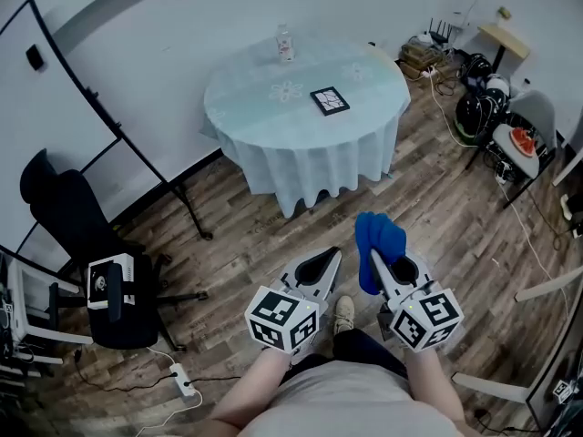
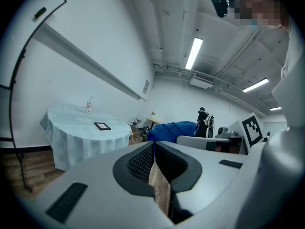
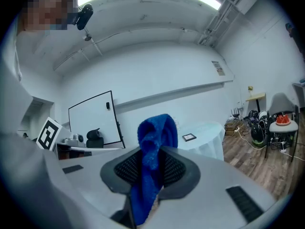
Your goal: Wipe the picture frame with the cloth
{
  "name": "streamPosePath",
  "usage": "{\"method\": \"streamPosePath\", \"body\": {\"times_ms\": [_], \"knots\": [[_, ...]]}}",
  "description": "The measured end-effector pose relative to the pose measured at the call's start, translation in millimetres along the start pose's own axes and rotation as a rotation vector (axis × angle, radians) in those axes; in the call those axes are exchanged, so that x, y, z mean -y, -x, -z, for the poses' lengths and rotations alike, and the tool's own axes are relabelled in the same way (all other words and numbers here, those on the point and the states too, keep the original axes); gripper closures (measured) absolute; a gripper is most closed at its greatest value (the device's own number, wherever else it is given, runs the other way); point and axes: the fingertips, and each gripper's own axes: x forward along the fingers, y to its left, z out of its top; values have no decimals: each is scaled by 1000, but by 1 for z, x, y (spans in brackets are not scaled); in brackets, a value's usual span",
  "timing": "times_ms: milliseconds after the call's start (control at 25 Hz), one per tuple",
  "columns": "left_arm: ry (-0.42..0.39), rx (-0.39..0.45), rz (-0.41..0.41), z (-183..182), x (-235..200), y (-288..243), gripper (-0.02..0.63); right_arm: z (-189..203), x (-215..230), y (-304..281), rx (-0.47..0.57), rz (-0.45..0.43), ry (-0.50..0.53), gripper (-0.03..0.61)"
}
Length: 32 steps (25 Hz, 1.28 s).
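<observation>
The picture frame (image 1: 329, 100) is small, black-edged and lies flat on a round table (image 1: 273, 130) under a pale blue cloth, well ahead of me. It also shows far off as the frame (image 2: 102, 126) and the frame (image 3: 189, 137). My right gripper (image 1: 376, 260) is shut on a blue cloth (image 1: 377, 247), which bunches above the jaws as the cloth (image 3: 155, 144). My left gripper (image 1: 328, 258) is held beside it, jaws shut with nothing between them (image 2: 153, 146). Both grippers hang over the wooden floor, short of the table.
A clear bottle (image 1: 285, 44) stands at the table's far edge. A black office chair (image 1: 86, 235) and a whiteboard stand (image 1: 109, 126) are at the left. At the right are cables, bags and a chair holding a red object (image 1: 521, 139). A power strip (image 1: 183, 381) lies on the floor.
</observation>
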Motion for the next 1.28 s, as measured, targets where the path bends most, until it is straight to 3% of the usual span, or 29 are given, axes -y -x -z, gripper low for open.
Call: {"method": "streamPosePath", "body": {"times_ms": [280,760,1040,1280], "knots": [[-3,6,-37,-29,-30,-62,588,-26,55,-48,-13,-13,3,486],[-6,1,-93,-49,-66,-134,588,-34,117,-102,-70,-49,14,486],[8,-17,-110,-53,-86,-158,588,-31,126,-128,-110,-102,24,486],[23,-17,-117,-58,-116,-180,588,-30,145,-161,-122,-88,3,486]]}}
